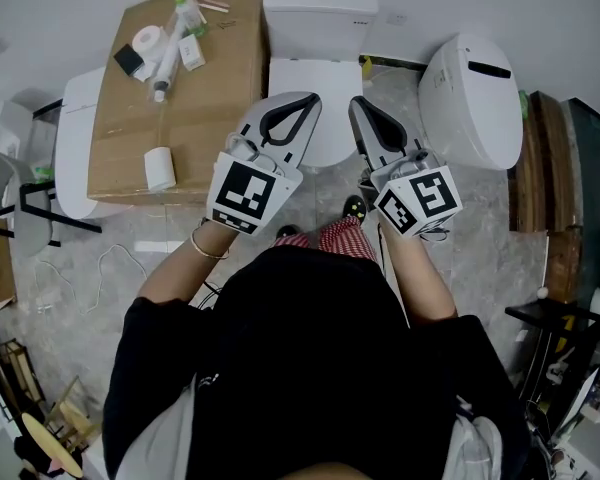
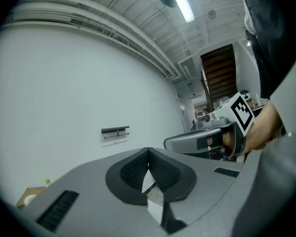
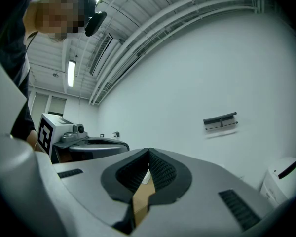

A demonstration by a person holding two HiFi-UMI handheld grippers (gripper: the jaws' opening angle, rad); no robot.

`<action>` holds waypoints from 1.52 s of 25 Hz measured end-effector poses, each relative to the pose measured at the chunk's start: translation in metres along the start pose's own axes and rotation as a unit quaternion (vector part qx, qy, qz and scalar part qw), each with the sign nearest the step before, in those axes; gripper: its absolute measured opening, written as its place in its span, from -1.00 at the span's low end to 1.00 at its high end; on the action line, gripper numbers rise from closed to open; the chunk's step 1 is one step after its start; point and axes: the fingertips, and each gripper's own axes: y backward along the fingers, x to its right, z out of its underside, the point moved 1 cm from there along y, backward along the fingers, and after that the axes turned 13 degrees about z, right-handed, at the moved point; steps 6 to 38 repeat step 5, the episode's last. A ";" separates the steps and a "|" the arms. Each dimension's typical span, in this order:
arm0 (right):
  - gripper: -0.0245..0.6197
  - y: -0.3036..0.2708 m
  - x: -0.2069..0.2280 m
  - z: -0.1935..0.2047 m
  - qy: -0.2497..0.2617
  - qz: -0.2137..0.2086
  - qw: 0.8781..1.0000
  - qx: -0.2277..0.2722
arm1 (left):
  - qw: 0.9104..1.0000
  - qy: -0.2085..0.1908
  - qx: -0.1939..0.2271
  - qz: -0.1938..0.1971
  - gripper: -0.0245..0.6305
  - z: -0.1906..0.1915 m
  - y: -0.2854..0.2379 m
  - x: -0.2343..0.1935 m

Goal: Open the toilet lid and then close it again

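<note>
The toilet lid [image 1: 334, 118] lies shut at upper centre of the head view, its long axis running up the frame toward the tank [image 1: 320, 13]. Your left claw [image 1: 308, 101] and right claw [image 1: 358, 104] hover over it, equally near, both pinched together on nothing. A cardboard box [image 1: 215, 78] stands at left and a 2nd toilet [image 1: 470, 98] at right; neither looks to block you.

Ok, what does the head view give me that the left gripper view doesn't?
Head view only: the toilet lid in full, down, and the paper roll on the cardboard box. Left gripper view only: the wall bracket and ceiling light. Both: the left gripper, jaws together and empty, and the right gripper.
</note>
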 end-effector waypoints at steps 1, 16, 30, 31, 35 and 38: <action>-0.87 -0.001 0.000 -0.001 0.001 -0.001 1.000 0.001 | 1.000 -0.002 0.000 0.002 -0.92 -0.001 -0.001 0.000; -0.87 -0.007 0.008 -0.012 0.012 -0.003 1.000 0.013 | 1.000 -0.018 0.001 0.024 -0.92 -0.010 -0.013 -0.006; -0.87 -0.007 0.008 -0.012 0.012 -0.003 1.000 0.013 | 1.000 -0.018 0.001 0.024 -0.92 -0.010 -0.013 -0.006; -0.87 -0.007 0.008 -0.012 0.012 -0.003 1.000 0.013 | 1.000 -0.018 0.001 0.024 -0.92 -0.010 -0.013 -0.006; -0.87 -0.007 0.008 -0.012 0.012 -0.003 1.000 0.013 | 1.000 -0.018 0.001 0.024 -0.92 -0.010 -0.013 -0.006; -0.87 -0.007 0.008 -0.012 0.012 -0.003 1.000 0.013 | 1.000 -0.018 0.001 0.024 -0.92 -0.010 -0.013 -0.006</action>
